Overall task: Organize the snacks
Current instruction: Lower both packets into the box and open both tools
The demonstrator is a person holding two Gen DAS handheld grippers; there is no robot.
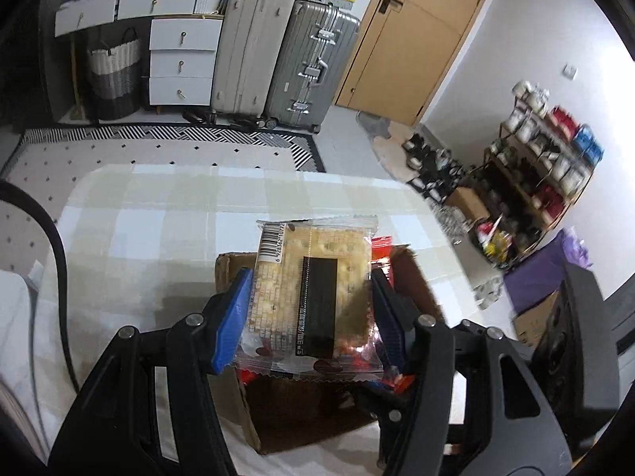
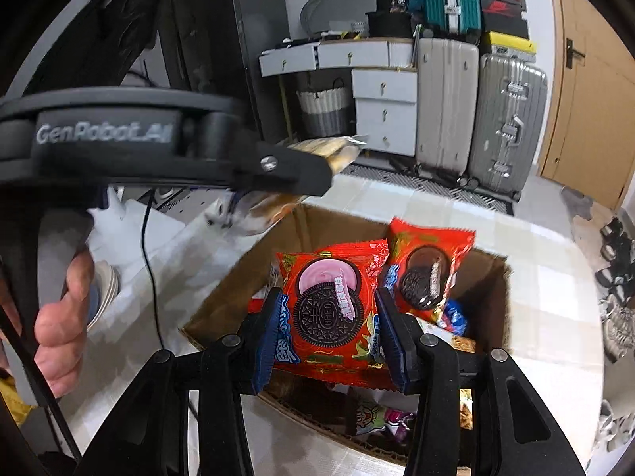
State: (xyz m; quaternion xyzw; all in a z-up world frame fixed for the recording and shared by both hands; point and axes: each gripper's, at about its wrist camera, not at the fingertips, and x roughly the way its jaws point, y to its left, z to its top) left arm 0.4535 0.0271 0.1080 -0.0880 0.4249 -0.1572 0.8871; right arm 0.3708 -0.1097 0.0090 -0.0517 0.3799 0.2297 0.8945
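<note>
My left gripper holds a clear-wrapped cracker packet between its blue fingers, above an open cardboard box on the checked-cloth desk. My right gripper has its fingers clamped on a red Oreo packet over the same box, near the desk's front edge. Inside the box a second red Oreo packet leans against the far wall, with other wrapped snacks below it. The left gripper's black body, held by a hand, crosses the right camera's view at upper left. Suitcases and white drawers stand beyond the desk's far edge.
</note>
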